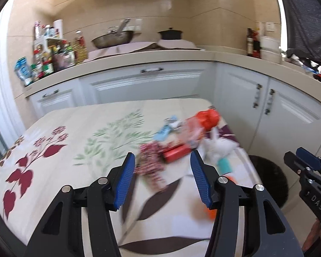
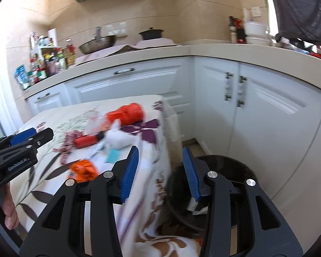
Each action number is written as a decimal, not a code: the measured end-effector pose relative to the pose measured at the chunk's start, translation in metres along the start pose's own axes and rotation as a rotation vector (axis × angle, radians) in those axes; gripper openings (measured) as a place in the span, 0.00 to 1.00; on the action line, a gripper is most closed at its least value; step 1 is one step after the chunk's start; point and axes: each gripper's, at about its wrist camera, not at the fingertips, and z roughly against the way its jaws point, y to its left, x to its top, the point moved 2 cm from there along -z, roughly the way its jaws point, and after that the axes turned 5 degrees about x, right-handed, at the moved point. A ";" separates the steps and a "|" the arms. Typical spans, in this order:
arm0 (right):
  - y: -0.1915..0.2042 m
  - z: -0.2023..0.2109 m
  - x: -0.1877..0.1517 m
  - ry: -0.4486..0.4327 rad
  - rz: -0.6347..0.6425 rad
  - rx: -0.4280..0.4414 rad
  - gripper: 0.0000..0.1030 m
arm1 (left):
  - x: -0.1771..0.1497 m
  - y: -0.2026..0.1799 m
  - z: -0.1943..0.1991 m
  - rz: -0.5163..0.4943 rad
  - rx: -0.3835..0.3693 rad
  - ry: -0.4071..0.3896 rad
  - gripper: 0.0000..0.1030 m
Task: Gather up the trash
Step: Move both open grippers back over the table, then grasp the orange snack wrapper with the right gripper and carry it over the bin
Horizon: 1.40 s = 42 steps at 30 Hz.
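Kitchen — floral tablecloth, white cabinets

Both handheld grippers, the left gripper and the right gripper, are matte black plastic linkages with ribbed blue finger pads and silver pivot screws (white lettering marks their sides).

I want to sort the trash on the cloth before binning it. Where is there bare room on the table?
The left half of the tablecloth, over the red and green leaf prints, is bare. The right side is crowded: orange bag, red wrapper, white tissue, speckled wrapper. The bin sits past the table's right edge.
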 end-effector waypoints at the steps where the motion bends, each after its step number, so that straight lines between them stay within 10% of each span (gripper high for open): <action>1: 0.008 -0.001 -0.001 0.006 0.010 0.012 0.40 | -0.003 0.007 0.001 0.007 0.013 0.004 0.52; 19: 0.088 -0.025 -0.017 0.098 0.119 0.090 0.52 | -0.031 0.082 -0.006 0.083 0.094 0.060 0.53; 42: 0.094 -0.035 -0.017 0.149 0.162 0.055 0.47 | -0.038 0.075 -0.016 0.089 0.040 0.095 0.54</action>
